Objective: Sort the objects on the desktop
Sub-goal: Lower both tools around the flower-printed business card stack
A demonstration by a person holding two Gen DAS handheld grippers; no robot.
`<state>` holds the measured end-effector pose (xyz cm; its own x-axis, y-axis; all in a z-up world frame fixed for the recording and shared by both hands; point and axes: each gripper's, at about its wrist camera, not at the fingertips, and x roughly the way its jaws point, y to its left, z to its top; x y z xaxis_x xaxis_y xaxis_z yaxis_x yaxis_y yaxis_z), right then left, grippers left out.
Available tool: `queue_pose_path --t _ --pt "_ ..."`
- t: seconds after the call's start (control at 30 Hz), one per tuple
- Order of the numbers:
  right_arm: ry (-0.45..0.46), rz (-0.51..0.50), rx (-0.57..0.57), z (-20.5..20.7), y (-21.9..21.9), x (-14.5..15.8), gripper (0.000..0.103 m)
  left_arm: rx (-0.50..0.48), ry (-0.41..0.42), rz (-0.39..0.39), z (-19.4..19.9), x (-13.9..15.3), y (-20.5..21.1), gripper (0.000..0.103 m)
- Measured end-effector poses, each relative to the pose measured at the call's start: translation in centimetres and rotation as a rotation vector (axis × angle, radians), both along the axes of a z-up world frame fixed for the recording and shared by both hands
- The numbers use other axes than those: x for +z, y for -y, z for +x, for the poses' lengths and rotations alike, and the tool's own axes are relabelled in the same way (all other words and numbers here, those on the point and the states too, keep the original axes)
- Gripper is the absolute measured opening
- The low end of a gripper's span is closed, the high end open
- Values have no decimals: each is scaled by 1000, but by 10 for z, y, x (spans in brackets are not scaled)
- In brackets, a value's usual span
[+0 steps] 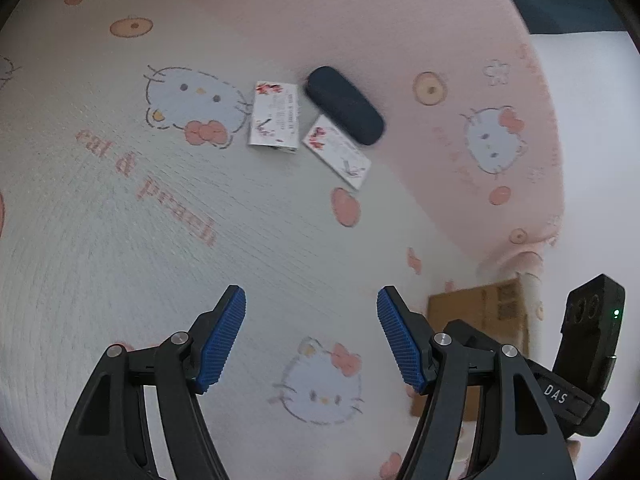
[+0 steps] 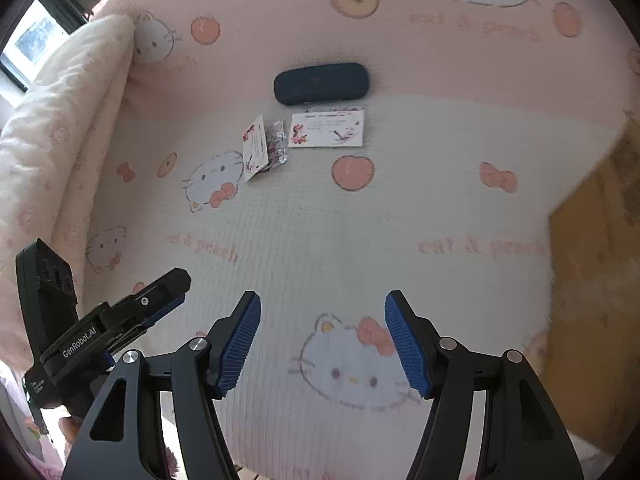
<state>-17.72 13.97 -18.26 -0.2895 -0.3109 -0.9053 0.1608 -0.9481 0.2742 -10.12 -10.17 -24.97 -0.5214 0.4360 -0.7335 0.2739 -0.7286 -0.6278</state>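
A dark blue glasses case (image 1: 345,105) (image 2: 321,83) lies on a pink and white cartoon-print blanket (image 1: 140,220) (image 2: 360,232). Two white printed cards lie in front of it: one flat card (image 1: 274,118) (image 2: 327,129) and one angled card (image 1: 337,151) (image 2: 255,147). A small clear patterned packet (image 2: 277,143) lies between the cards in the right wrist view. My left gripper (image 1: 311,336) is open and holds nothing, well short of the items. My right gripper (image 2: 322,340) is open too, with nothing between its blue pads. Each gripper shows at the edge of the other's view.
A brown cardboard box (image 1: 480,312) (image 2: 592,300) stands beside the bed edge on the right. A rolled cream quilt (image 2: 56,128) runs along the left side. A window (image 2: 36,40) sits at the upper left.
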Motion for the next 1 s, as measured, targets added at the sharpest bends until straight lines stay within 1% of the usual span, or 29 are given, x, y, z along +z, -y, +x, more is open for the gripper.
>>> queue_pose_path --t 0.2,0.3,0.43,0.5,0.63,0.73,0.83,1.0 --pt "41 -40 -17 -36 13 -35 63 -17 30 -36 -28 -27 9 72" --pt "29 -42 -35 -49 15 -46 63 -23 39 -58 -40 -38 13 72" --pt "21 -93 -62 -67 17 -62 63 -15 13 -101 -60 -48 19 72" --pt "15 -121 -85 -79 19 -73 63 12 -4 -120 -70 -51 25 72" --pt "2 -194 -128 -102 25 -93 63 65 -21 -101 -92 -59 39 72" --pt "18 -243 -132 -117 32 -105 63 87 -42 -95 -107 -62 48 72" --pt "16 -279 -123 -128 41 -113 63 115 -44 -53 -120 -70 56 72" --pt "8 -317 -130 -150 54 -129 63 161 -36 70 -137 -90 67 72"
